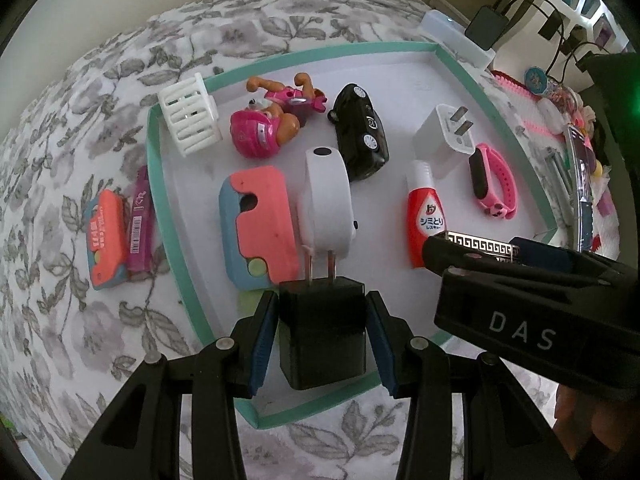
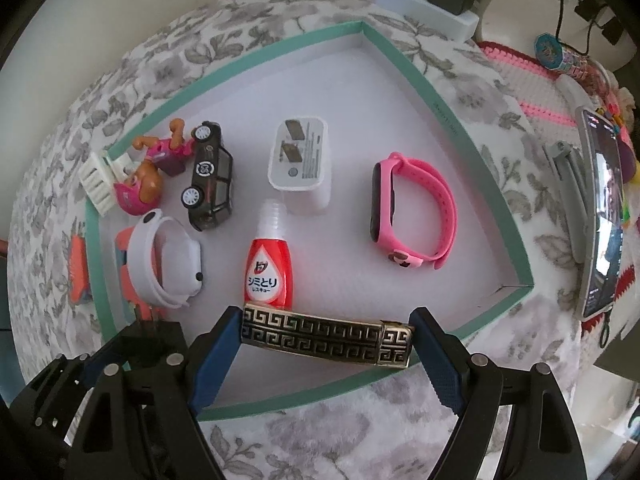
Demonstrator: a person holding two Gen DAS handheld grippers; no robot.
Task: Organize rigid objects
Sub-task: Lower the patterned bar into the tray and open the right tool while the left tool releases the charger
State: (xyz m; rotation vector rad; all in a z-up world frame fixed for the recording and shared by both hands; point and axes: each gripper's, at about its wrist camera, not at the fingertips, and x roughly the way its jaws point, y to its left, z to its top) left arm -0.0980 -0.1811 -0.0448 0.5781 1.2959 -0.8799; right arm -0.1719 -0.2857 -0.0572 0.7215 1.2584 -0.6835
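Observation:
A green-rimmed white tray (image 1: 158, 184) (image 2: 416, 68) holds several small objects. My left gripper (image 1: 322, 336) is shut on a black plug adapter (image 1: 322, 332), prongs pointing forward, over the tray's near edge. My right gripper (image 2: 326, 340) is shut on a gold and black patterned clip (image 2: 326, 338), held by its two ends over the tray's near edge; it also shows in the left wrist view (image 1: 478, 246). In the tray lie a red bottle (image 2: 270, 270), a pink wristband (image 2: 414, 210), a white charger (image 2: 298, 160), a black toy car (image 2: 210, 176), a white band (image 2: 168, 258) and a pink toy dog (image 1: 268, 120).
A coral and blue case (image 1: 260, 228) and a white slatted basket (image 1: 188, 116) sit in the tray's left part. An orange box (image 1: 106, 236) and a purple stick (image 1: 140, 224) lie on the floral cloth to the left. A power strip (image 2: 428, 8), a phone (image 2: 602, 216) and clutter stand to the right.

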